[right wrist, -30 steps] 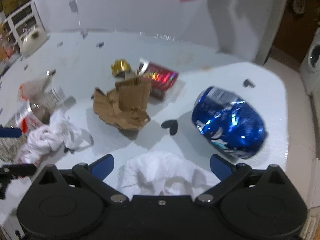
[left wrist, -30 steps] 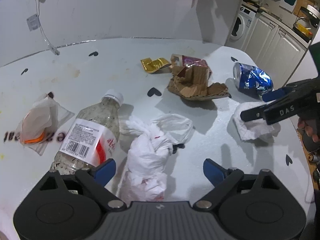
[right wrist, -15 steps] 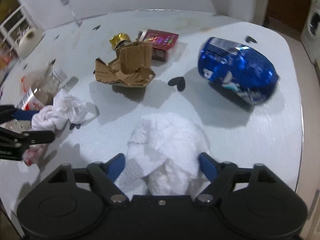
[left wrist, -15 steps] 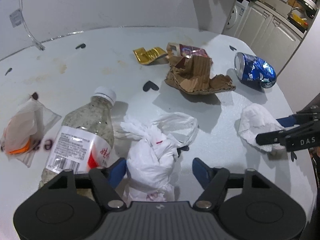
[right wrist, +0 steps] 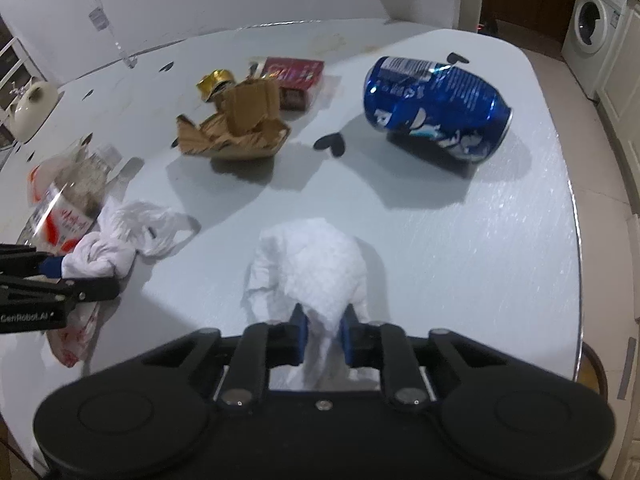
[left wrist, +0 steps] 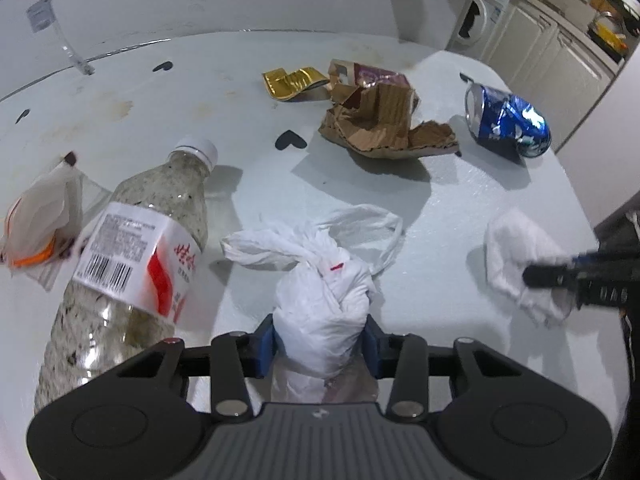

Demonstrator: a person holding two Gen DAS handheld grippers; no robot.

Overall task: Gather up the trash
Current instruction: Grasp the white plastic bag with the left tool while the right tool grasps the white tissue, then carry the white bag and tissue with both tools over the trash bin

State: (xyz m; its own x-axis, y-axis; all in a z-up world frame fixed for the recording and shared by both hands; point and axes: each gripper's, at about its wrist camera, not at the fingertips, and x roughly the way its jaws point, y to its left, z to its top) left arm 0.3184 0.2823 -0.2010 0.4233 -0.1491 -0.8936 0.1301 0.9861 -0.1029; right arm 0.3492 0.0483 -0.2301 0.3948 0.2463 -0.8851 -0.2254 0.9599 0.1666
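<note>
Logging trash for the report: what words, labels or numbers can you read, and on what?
"CenRobot.AI": side of the black left gripper.
"DAS", seen upside down: side of the black right gripper.
Clear plastic bottle: barcode, red Chinese characters, too small to read.
Crushed blue can: print unreadable.

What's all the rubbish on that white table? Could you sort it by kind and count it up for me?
Plastic bottle: 1
Crushed blue can: 1
Torn cardboard: 1
Knotted white plastic bag: 1
Crumpled white paper towel: 1
Gold foil wrapper: 1
Dark red packet: 1
Clear wrapper with orange trim: 1
Total: 8
</note>
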